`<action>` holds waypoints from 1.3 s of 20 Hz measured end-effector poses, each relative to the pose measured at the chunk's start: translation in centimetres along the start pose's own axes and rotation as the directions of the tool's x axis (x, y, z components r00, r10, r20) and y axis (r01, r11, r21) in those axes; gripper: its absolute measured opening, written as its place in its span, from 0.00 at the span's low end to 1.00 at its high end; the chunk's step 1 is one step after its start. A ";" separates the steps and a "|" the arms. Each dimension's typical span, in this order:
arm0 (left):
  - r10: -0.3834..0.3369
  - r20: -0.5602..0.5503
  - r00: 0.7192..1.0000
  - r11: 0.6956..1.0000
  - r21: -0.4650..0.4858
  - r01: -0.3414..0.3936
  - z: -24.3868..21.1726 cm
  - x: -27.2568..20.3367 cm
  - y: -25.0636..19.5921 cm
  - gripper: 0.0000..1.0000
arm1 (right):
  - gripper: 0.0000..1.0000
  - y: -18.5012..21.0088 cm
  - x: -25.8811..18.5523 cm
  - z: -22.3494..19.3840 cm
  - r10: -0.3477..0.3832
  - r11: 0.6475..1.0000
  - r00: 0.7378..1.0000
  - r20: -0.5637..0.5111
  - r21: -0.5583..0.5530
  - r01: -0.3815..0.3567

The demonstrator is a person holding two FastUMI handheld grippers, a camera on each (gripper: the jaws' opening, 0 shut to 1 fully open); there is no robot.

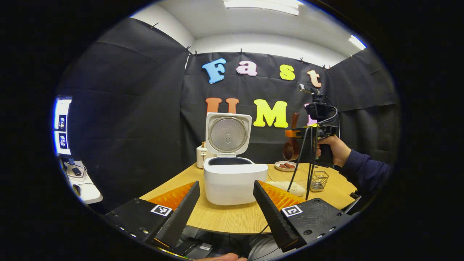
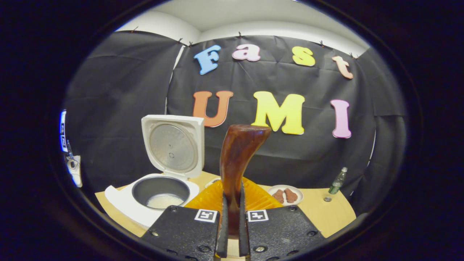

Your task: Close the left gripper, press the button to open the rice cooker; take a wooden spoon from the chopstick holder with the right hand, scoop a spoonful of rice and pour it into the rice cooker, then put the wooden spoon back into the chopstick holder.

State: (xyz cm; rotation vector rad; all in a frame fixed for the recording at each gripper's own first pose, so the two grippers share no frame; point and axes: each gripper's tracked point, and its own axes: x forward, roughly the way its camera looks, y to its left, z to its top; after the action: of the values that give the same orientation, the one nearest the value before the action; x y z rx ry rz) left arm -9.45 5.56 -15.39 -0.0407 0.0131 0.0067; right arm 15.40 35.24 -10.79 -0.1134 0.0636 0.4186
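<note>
The white rice cooker stands open on the round wooden table, its lid raised upright. My left gripper is open just in front of it, holding nothing. Off to the right, a hand holds my right gripper above the wire chopstick holder, shut on a dark wooden spoon. In the right gripper view, the spoon rises upright between the closed fingers of the right gripper. The cooker lies lower left, with white rice in its pot.
A clear rice container lies beside the holder. A plate of brown food sits behind it. A small white jar stands behind the cooker, and a green bottle stands at the table's far right. A side desk lies left.
</note>
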 end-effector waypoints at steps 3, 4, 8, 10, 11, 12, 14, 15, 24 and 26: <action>-0.021 0.010 1.000 1.000 -0.018 0.021 0.1 0.7 -1.4 0.94 | 0.18 -4.4 -1.4 -0.6 -0.062 0.997 0.998 -0.005 0.041 0.062; -0.025 0.011 1.000 0.999 -0.021 0.025 0.1 1.0 -1.7 0.94 | 0.18 -5.9 -1.8 -0.7 -0.085 0.995 0.996 -0.003 0.045 0.085; -0.026 0.003 1.000 0.999 -0.042 0.026 -0.2 2.4 -3.0 0.94 | 0.19 -11.2 -3.3 -2.6 -0.151 0.988 0.988 -0.008 0.042 0.151; -0.020 0.006 1.000 0.999 -0.050 0.021 -0.2 3.0 -3.1 0.94 | 0.19 -13.9 -3.9 -3.7 -0.189 0.980 0.982 -0.006 0.056 0.189; -0.020 0.004 1.000 0.998 -0.053 0.020 0.0 3.4 -3.3 0.94 | 0.19 -15.0 -4.1 -4.3 -0.210 0.976 0.978 -0.006 0.053 0.210; -0.021 0.003 1.000 0.998 -0.052 0.022 0.0 3.8 -3.5 0.94 | 0.20 -16.1 -4.2 -5.1 -0.228 0.972 0.973 -0.016 0.046 0.229; -0.021 0.003 1.000 0.999 -0.044 0.021 0.3 4.6 -3.8 0.94 | 0.20 -16.8 -4.6 -6.2 -0.228 0.973 0.973 -0.024 0.026 0.228; -0.027 0.000 1.000 0.999 -0.045 0.027 0.5 5.0 -3.9 0.94 | 0.21 -17.2 -4.7 -6.5 -0.229 0.973 0.973 -0.014 0.019 0.229; 0.006 -0.009 1.000 0.998 -0.056 -0.006 3.5 12.4 -3.5 0.94 | 0.54 -22.4 -5.7 -7.7 -0.281 0.959 0.959 0.016 0.034 0.281; 0.013 -0.017 1.000 0.998 -0.067 -0.014 4.2 14.5 -3.3 0.94 | 0.72 -22.9 -6.8 -6.2 -0.302 0.953 0.951 0.074 0.008 0.302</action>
State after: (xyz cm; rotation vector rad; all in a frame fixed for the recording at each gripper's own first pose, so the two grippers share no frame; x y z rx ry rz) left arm 5.12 2.49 -11.20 -0.1074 0.0295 0.0205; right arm 18.31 10.92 -14.14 -0.1090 -0.0280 0.1161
